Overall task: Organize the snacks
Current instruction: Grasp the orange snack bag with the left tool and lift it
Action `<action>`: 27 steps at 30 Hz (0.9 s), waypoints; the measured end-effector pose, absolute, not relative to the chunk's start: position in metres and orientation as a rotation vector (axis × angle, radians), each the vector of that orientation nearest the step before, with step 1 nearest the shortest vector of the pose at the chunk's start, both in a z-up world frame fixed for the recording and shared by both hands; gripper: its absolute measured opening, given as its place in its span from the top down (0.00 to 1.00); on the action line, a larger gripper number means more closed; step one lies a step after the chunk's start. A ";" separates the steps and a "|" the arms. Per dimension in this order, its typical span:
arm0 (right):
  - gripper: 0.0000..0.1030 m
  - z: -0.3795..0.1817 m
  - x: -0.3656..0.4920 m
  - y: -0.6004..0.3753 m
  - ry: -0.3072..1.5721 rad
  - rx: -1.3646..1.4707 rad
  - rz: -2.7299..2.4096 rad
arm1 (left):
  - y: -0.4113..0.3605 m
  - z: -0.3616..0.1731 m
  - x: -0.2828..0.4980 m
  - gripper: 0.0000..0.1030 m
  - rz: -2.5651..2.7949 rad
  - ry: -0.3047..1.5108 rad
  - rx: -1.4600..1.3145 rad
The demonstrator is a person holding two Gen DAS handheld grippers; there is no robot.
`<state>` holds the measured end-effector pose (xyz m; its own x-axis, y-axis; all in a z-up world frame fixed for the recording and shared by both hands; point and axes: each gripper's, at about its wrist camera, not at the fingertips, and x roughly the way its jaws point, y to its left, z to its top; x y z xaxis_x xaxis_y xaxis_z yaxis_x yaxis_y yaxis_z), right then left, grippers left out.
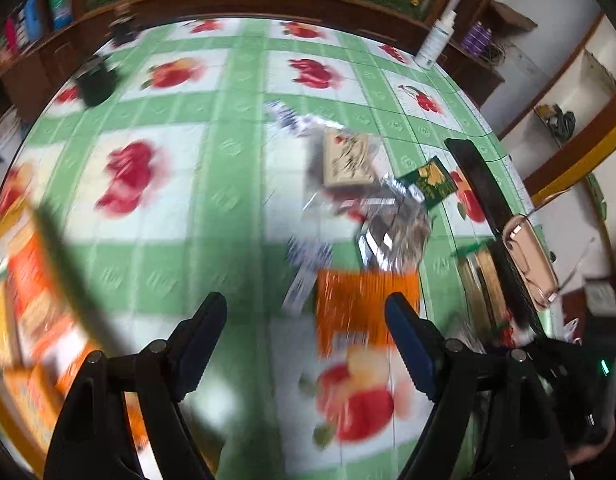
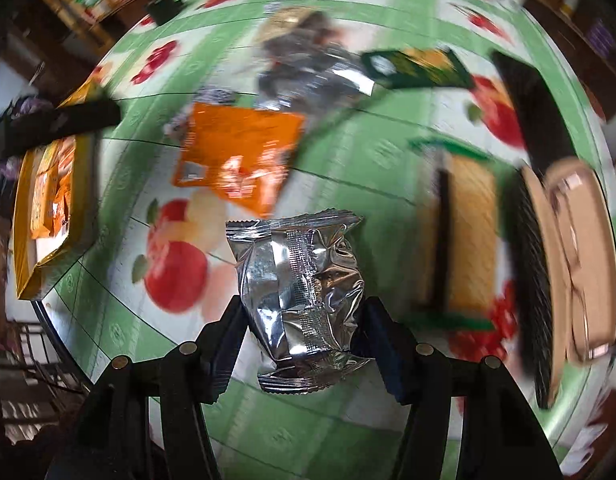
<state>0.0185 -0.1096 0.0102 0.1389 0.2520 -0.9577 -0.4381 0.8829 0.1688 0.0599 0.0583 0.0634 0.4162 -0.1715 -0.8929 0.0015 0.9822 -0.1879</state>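
Overhead, right gripper (image 2: 301, 320) jaws clamping one silver packet (image 2: 301, 292), left gripper (image 1: 305, 344) jaws released, one orange packet (image 1: 364, 304) beyond.

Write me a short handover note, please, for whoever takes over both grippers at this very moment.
Right gripper: shut on a crinkled silver foil snack packet, held above the table.
Left gripper: open, nothing between its fingers, over the green fruit-print tablecloth.
Done: some orange packets already lie in the yellow cardboard box at the table's left edge.
Left: the loose orange snack packet, the dark green packet and the pile of silver and clear wrappers still lie on the table; the held packet is not yet placed.
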 end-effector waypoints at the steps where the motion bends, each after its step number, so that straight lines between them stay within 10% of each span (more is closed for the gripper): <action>1: 0.38 0.010 0.017 -0.116 1.345 -0.155 0.490 | 0.051 0.061 0.068 0.22 -0.126 1.134 -0.141; 27: 0.35 0.007 0.003 -0.153 1.368 -0.083 0.500 | 0.001 0.023 0.013 0.21 -0.359 1.230 0.010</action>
<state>0.0033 -0.1526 0.0071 0.1143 0.2928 -0.9493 -0.3882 0.8928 0.2286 0.0126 0.0011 0.0234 0.2854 -0.2632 -0.9216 0.2736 0.9439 -0.1848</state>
